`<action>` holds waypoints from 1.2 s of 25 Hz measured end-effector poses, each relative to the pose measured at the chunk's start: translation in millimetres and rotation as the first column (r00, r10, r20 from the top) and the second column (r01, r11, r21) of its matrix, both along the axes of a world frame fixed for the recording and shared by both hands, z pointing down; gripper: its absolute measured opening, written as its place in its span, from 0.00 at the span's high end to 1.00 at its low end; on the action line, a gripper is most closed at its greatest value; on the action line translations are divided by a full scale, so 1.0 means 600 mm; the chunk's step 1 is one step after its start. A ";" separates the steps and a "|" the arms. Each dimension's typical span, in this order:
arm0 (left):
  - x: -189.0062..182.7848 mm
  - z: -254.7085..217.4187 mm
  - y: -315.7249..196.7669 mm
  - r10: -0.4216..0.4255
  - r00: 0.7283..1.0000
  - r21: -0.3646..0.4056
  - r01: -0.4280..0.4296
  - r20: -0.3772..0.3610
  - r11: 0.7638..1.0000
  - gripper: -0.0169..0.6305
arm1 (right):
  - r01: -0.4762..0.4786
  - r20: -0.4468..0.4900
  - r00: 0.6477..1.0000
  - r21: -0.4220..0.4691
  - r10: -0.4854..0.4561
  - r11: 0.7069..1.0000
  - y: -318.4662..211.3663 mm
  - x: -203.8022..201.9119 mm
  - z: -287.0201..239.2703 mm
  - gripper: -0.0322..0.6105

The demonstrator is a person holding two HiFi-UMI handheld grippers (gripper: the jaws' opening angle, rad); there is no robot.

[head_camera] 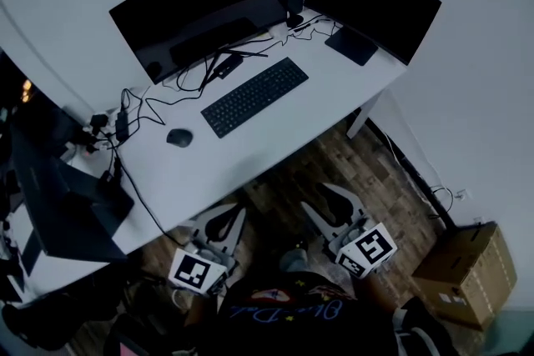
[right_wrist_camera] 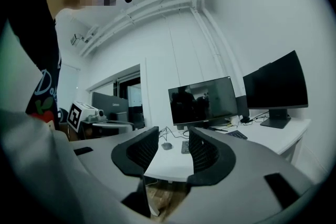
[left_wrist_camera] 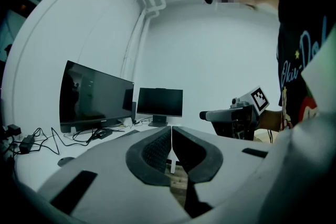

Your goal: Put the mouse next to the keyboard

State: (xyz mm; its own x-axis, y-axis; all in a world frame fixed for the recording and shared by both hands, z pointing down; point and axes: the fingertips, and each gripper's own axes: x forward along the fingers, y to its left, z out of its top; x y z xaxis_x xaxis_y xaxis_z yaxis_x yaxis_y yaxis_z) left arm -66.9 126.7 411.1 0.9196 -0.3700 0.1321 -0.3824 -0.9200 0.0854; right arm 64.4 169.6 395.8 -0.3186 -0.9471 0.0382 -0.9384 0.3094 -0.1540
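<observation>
left tool (head_camera: 224, 217), right tool (head_camera: 329, 200): white shells, black pads (right_wrist_camera: 139, 152) (checkered marker cubes (head_camera: 192, 271) behind) | shirt (head_camera: 292, 313): black, printed

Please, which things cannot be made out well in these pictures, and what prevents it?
- Small dark oval mouse: head view, too small and dim to show its buttons or a cord.
- Black flat keyboard: head view, the key print is too small to read.
- Dark slab-like object at the picture's left: head view, too dark to identify.

Left gripper (left_wrist_camera: 171, 131) jaws together, empty; right gripper (right_wrist_camera: 174, 135) jaws apart, empty.
</observation>
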 end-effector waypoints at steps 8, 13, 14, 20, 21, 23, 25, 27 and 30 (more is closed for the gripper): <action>0.051 0.000 -0.012 -0.069 0.997 0.022 0.068 0.021 0.997 0.97 | 0.064 0.014 0.998 -0.024 -0.063 0.998 -0.028 0.047 0.024 0.72; 0.039 0.002 -0.021 -0.136 0.990 0.021 0.135 0.040 0.991 0.97 | 0.133 0.023 0.991 -0.023 -0.132 0.991 -0.057 0.040 0.031 0.71; 0.033 0.002 -0.025 -0.154 0.987 0.019 0.153 0.044 0.988 0.97 | 0.149 0.024 0.989 -0.025 -0.148 0.989 -0.065 0.035 0.031 0.71; -0.011 0.004 -0.066 -0.247 0.968 0.026 0.246 0.048 0.969 0.97 | 0.238 0.014 0.971 -0.016 -0.238 0.971 -0.129 -0.007 0.031 0.70; -0.017 0.004 -0.075 -0.258 0.965 0.026 0.257 0.046 0.966 0.97 | 0.252 0.010 0.968 -0.018 -0.252 0.967 -0.141 -0.015 0.030 0.70; -0.028 0.002 -0.096 -0.278 0.960 0.028 0.277 0.038 0.960 0.97 | 0.282 0.007 0.959 -0.009 -0.282 0.959 -0.169 -0.031 0.025 0.70; -0.040 -0.004 -0.123 -0.300 0.954 0.037 0.300 0.019 0.953 0.97 | 0.315 0.003 0.949 0.015 -0.315 0.949 -0.202 -0.050 0.015 0.69; -0.056 -0.011 -0.152 -0.327 0.945 0.045 0.326 0.001 0.944 0.97 | 0.341 -0.008 0.940 0.019 -0.341 0.940 -0.235 -0.069 0.009 0.69; -0.084 -0.011 -0.193 -0.366 0.931 0.042 0.366 -0.010 0.930 0.97 | 0.375 -0.039 0.926 -0.004 -0.375 0.927 -0.286 -0.094 0.012 0.68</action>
State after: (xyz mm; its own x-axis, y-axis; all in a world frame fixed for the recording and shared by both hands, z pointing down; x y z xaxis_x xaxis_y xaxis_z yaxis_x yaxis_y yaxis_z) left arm -117.1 10.8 404.7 0.7196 -0.6860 0.1074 -0.6931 -0.7191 0.0505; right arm 7.7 -2.0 403.3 -0.6486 -0.7592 0.0540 -0.7591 0.6400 -0.1189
